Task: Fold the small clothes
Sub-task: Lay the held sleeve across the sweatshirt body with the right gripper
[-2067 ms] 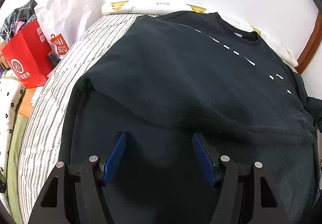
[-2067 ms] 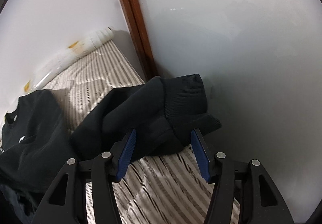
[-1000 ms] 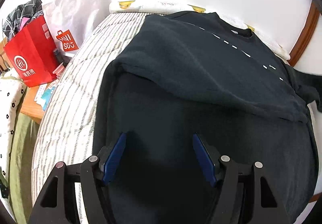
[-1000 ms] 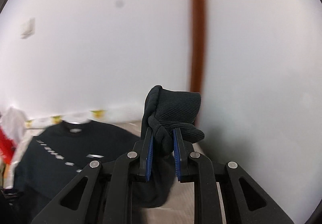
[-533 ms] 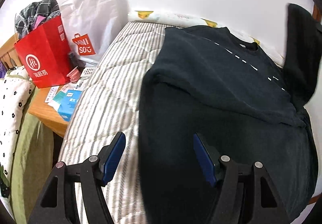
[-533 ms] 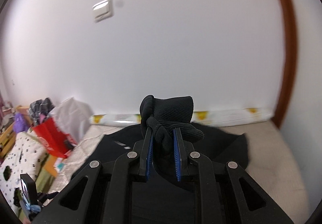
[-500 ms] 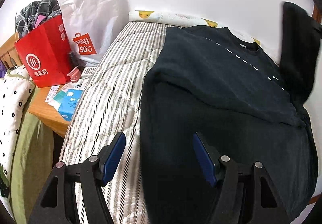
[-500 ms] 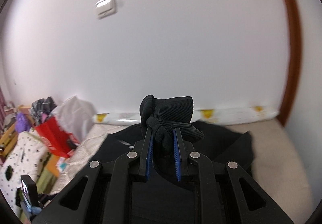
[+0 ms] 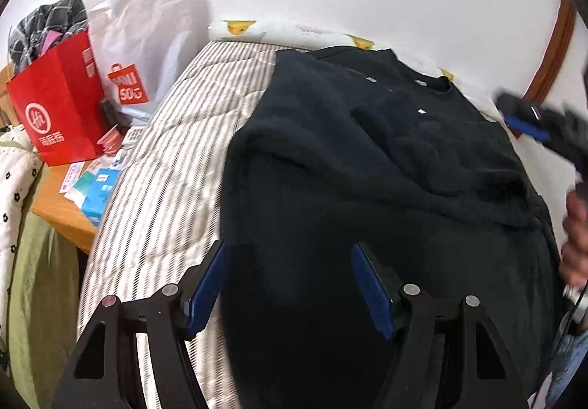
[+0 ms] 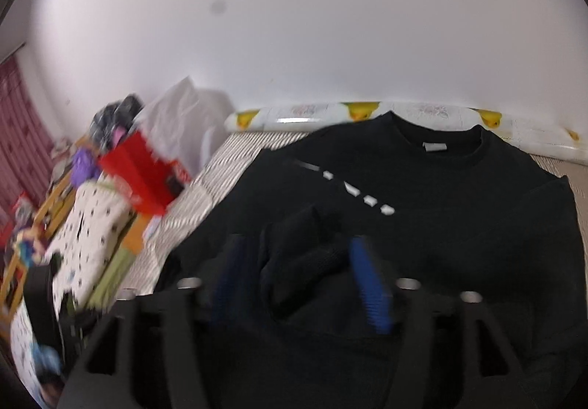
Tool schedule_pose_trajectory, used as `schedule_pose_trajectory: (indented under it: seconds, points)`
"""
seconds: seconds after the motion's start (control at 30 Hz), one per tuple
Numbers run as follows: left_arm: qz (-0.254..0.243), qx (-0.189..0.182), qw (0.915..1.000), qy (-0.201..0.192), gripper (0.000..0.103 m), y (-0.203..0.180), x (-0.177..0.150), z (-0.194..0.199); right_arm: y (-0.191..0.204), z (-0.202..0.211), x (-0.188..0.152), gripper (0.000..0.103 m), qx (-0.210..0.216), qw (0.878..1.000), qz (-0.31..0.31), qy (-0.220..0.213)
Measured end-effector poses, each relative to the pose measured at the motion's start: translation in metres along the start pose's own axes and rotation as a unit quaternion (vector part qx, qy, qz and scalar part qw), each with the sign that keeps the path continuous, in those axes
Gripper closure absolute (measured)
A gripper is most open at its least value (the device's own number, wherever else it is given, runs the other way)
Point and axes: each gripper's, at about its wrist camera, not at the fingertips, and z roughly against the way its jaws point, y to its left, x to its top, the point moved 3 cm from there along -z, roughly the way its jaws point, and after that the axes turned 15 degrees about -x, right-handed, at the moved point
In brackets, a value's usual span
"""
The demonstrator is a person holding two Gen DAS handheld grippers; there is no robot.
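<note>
Blue-padded jaws of the left gripper (image 9: 290, 284) are hanging open over the lower part of the black cotton sweatshirt (image 9: 367, 188), which is lying on the striped quilted bed (image 9: 161, 188). The right gripper (image 10: 297, 280) is opening, its ribbed black cuff (image 10: 305, 254) lying loose between the pads. Farther off, a red paper bag (image 9: 58, 104) is standing.

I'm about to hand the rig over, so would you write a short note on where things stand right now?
Left gripper: open, empty, over the near hem of the black sweatshirt.
Right gripper: jaws opening, pads off the sleeve cuff, which lies between them.
Sweatshirt lies on the striped mattress, collar toward the wall.
Done: both sleeves appear folded in over the body.
Left: likely fold the body up and tidy.
</note>
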Motion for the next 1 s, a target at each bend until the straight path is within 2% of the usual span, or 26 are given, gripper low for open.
schedule_pose_trajectory:
  seconds: [0.07, 0.17, 0.37, 0.43, 0.63, 0.77, 0.83, 0.9, 0.93, 1.0]
  points:
    - [-0.005, -0.009, 0.9999, -0.001, 0.036, -0.007, 0.007, -0.004, -0.018, 0.017, -0.013, 0.031, -0.016, 1.0, 0.01, -0.012]
    - [-0.008, -0.021, 0.9997, -0.005, 0.036, -0.018, 0.02, -0.013, -0.058, 0.032, -0.03, 0.031, -0.035, 0.999, -0.002, -0.001]
    - [-0.05, -0.031, 0.9982, 0.005, 0.036, -0.06, 0.047, -0.04, -0.153, 0.053, -0.063, 0.031, -0.144, 0.988, -0.05, 0.012]
    - [-0.069, -0.032, 0.997, 0.011, 0.036, -0.075, 0.054, -0.051, -0.18, 0.059, -0.075, 0.031, -0.166, 0.984, -0.069, 0.015]
    - [-0.114, -0.009, 0.9932, 0.022, 0.036, -0.108, 0.075, -0.089, -0.23, 0.069, -0.106, 0.031, -0.187, 0.975, -0.117, 0.041]
    - [-0.141, 0.042, 0.9887, 0.026, 0.036, -0.116, 0.076, -0.107, -0.24, 0.072, -0.117, 0.031, -0.195, 0.972, -0.12, 0.045]
    - [-0.149, 0.054, 0.9869, 0.031, 0.036, -0.116, 0.075, -0.114, -0.243, 0.07, -0.12, 0.031, -0.21, 0.97, -0.112, 0.046]
    - [-0.158, 0.064, 0.9845, 0.041, 0.042, -0.115, 0.074, -0.12, -0.246, 0.067, -0.121, 0.031, -0.224, 0.968, -0.102, 0.05]
    - [-0.161, 0.068, 0.9837, 0.042, 0.052, -0.113, 0.074, -0.121, -0.245, 0.064, -0.121, 0.031, -0.229, 0.967, -0.099, 0.051]
    - [-0.152, 0.066, 0.9856, 0.035, 0.062, -0.108, 0.077, -0.118, -0.246, 0.059, -0.12, 0.031, -0.24, 0.965, -0.089, 0.048]
